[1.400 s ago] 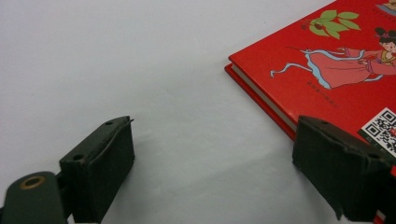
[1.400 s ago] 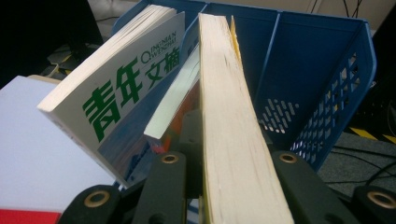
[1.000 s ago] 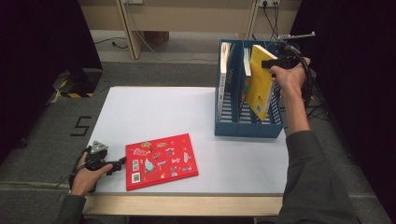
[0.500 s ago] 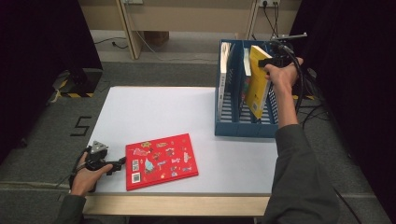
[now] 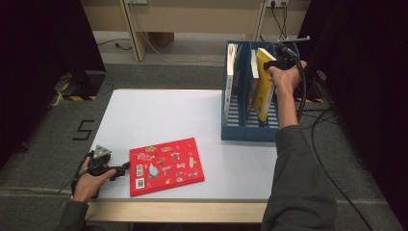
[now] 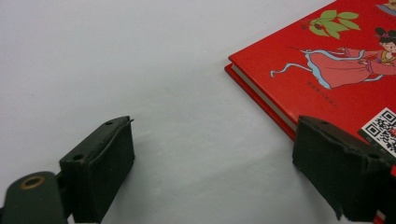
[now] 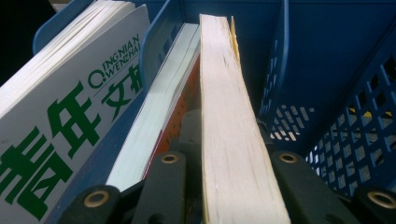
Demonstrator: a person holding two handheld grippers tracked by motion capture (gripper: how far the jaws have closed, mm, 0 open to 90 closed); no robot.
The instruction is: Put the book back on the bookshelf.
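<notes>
Two tongs: right tongs (image 5: 272, 65) clenched on yellow book (image 5: 262, 84) in blue rack (image 5: 248, 132); left tongs (image 5: 126, 167) released beside red book (image 5: 166, 166).

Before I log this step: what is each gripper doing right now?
Left gripper: open, holding nothing, fingers beside the red book on the table.
Right gripper: shut on the yellow book, in the blue rack.

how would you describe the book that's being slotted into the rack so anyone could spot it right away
Find the blue rack at the table's far right corner. In its middle slot stands a yellow book, tilted and clamped by the right gripper. Its neighbours are white-covered, and the red book lies flat near the front edge.
</notes>
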